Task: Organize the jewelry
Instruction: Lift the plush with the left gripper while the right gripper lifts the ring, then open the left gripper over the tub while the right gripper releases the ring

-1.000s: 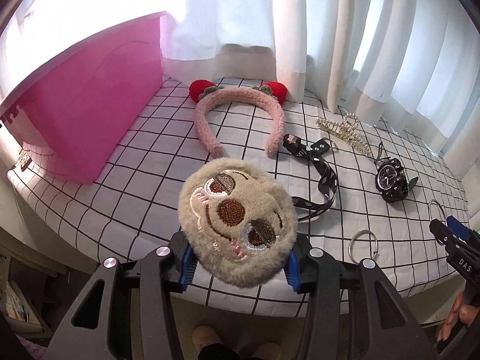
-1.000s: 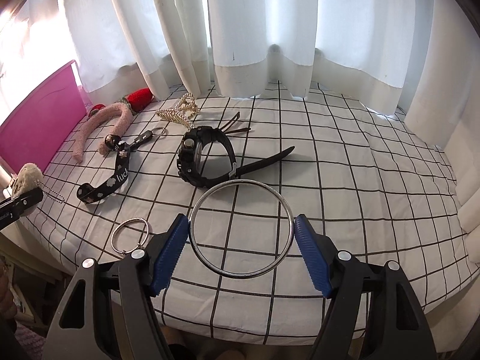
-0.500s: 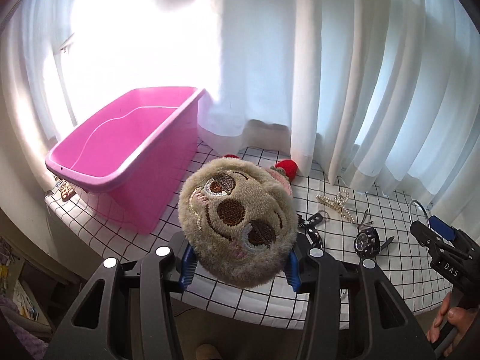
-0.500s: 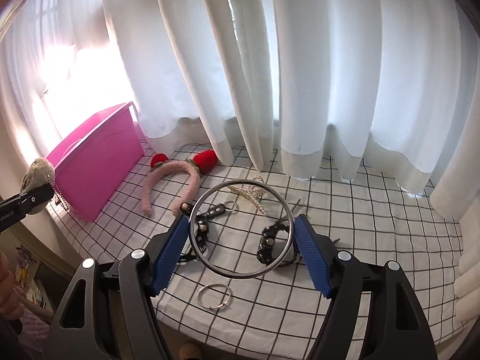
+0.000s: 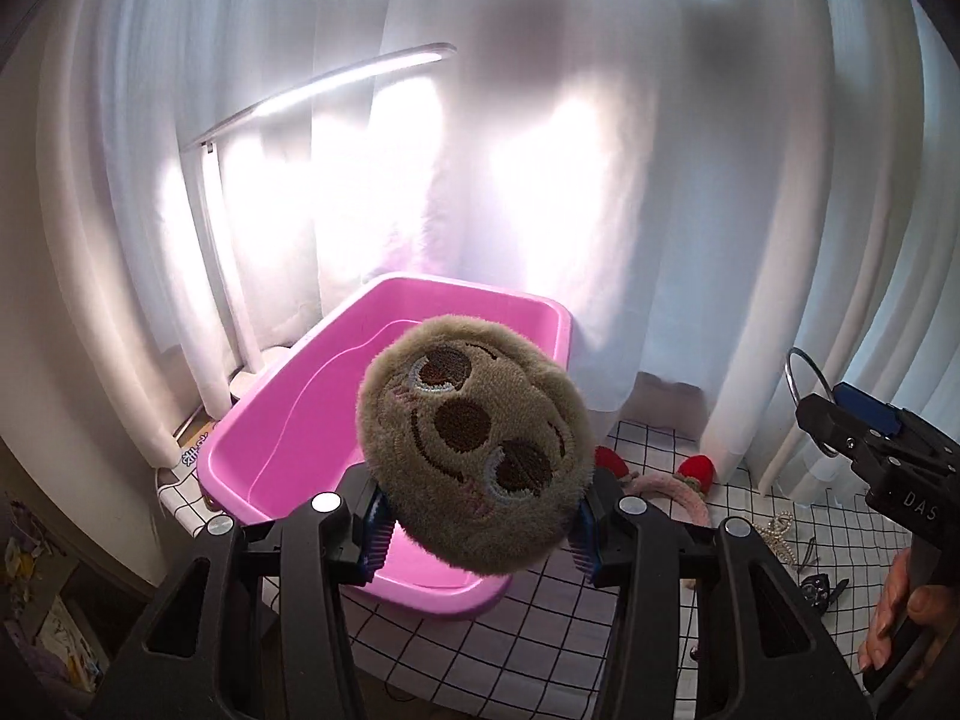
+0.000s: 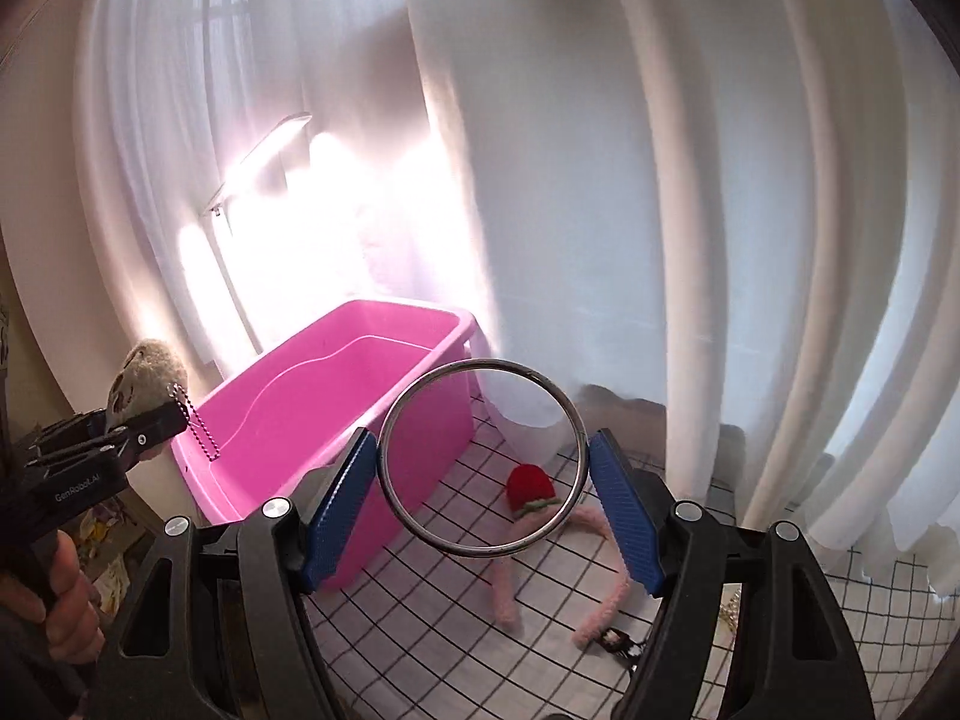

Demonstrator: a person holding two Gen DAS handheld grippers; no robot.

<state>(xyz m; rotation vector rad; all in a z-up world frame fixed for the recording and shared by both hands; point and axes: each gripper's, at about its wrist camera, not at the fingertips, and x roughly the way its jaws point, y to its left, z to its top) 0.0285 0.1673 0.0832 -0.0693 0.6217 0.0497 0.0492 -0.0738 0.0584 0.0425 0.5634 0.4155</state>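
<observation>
Plush charm (image 5: pixel 474 456) hides much of the pink bin (image 5: pixel 288 420); headband (image 5: pixel 672 483) half-hidden.

One pink bin (image 5: pixel 543 315), one plush charm (image 5: pixel 474 459), one metal ring (image 6: pixel 483 459), one fuzzy headband (image 6: pixel 510 585).

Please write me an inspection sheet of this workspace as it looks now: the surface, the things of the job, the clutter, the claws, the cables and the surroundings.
Surface: table under a white cloth with black grid.
Job's things: pink bin, nothing seen inside; plush face charm with ball chain; large metal ring; pink fuzzy headband with red ends; pearl hair clip, black watch on the cloth.
Clutter: nothing seen on the cloth besides these.
Claws: left claw shut on plush face charm near the bin; right claw shut on large metal ring.
Cables: nothing seen.
Surroundings: white curtains, backlit; lamp.
</observation>
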